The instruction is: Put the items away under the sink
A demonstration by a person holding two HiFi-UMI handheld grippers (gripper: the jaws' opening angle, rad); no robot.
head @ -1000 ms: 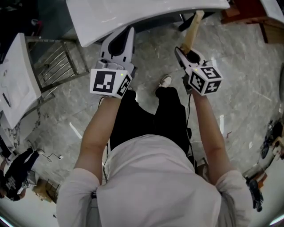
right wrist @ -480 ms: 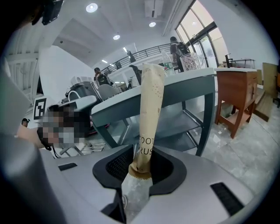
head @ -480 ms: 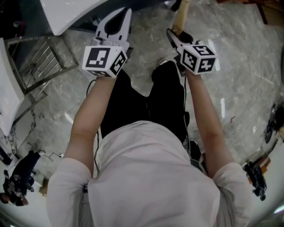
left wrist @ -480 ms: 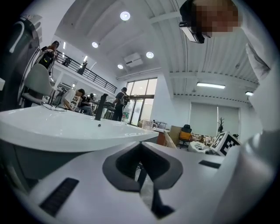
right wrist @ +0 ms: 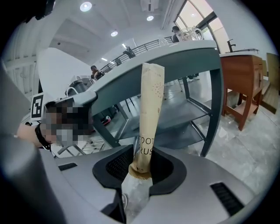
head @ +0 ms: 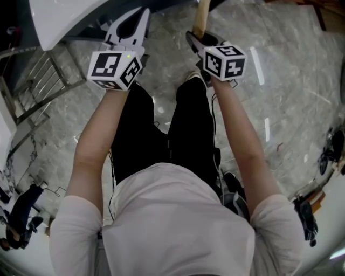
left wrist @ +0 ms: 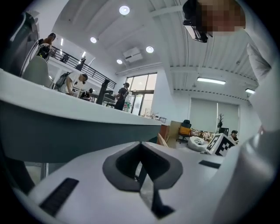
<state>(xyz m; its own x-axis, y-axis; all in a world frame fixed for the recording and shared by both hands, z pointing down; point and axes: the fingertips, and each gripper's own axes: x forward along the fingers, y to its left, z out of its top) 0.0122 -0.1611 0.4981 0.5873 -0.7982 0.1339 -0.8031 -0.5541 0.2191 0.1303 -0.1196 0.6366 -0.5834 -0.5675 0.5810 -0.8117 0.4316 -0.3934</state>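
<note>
White short-sleeved shirt [head: 178, 226], black trousers [head: 161, 135], and black-and-white marker cubes topping the left gripper [head: 143, 12] and right gripper [head: 197, 39].

A metal rack [head: 33, 89] stands on the grey marble floor [head: 280, 86]. On the near side of the rack, a wire hanger [head: 54, 190] lies beside a dark bundle [head: 19, 210]. Well away from the rack stands a brown wooden table [right wrist: 245, 78].
</note>
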